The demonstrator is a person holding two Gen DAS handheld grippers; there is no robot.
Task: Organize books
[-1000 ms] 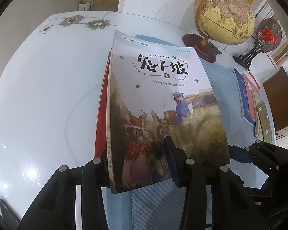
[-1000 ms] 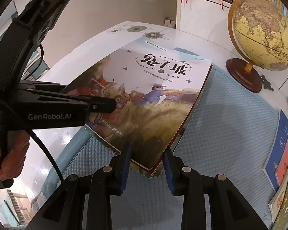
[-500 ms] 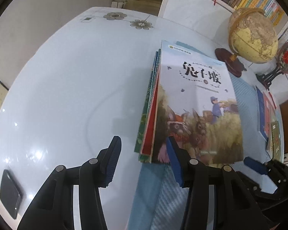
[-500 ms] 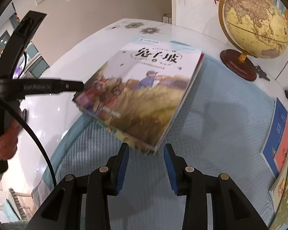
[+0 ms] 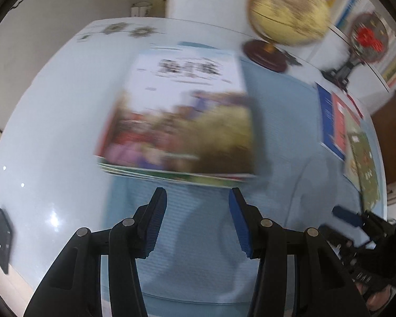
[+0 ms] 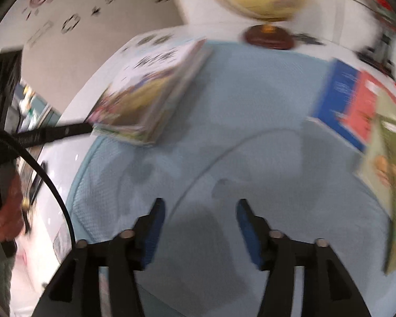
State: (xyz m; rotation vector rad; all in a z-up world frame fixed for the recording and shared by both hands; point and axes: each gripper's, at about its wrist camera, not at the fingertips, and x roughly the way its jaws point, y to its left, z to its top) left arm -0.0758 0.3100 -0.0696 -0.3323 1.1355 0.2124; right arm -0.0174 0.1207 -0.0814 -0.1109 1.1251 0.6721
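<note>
- Left gripper: fingers apart with nothing between them, just blue mat underneath. It sits just short of the near edge of the stack of books, not touching it.
- Right gripper: its jaws have just been opening, and they now stand wide apart with nothing in between, only bare mat below. In the left wrist view it peeks in low at the right edge of the frame.
- The stack lies flat toward the mat's far left corner, partly hanging over the mat's left edge onto the white table. Top book has a pale upper half with dark lettering and a colourful picture below, too blurred to read. From the right wrist view the stack shows several thin books with their edges roughly lined up.
- The tip of the left gripper shows in the right wrist view as a black bar reaching right up to the stack's near left corner; can't tell if it touches. A hand grips its handle at the left edge of the frame.
- A second bunch of books lies fanned out along the mat's right edge, blue, red and green covers overlapping, well apart from the stack.
- A globe on a dark round base stands at the table's far edge, beyond the mat.
</note>
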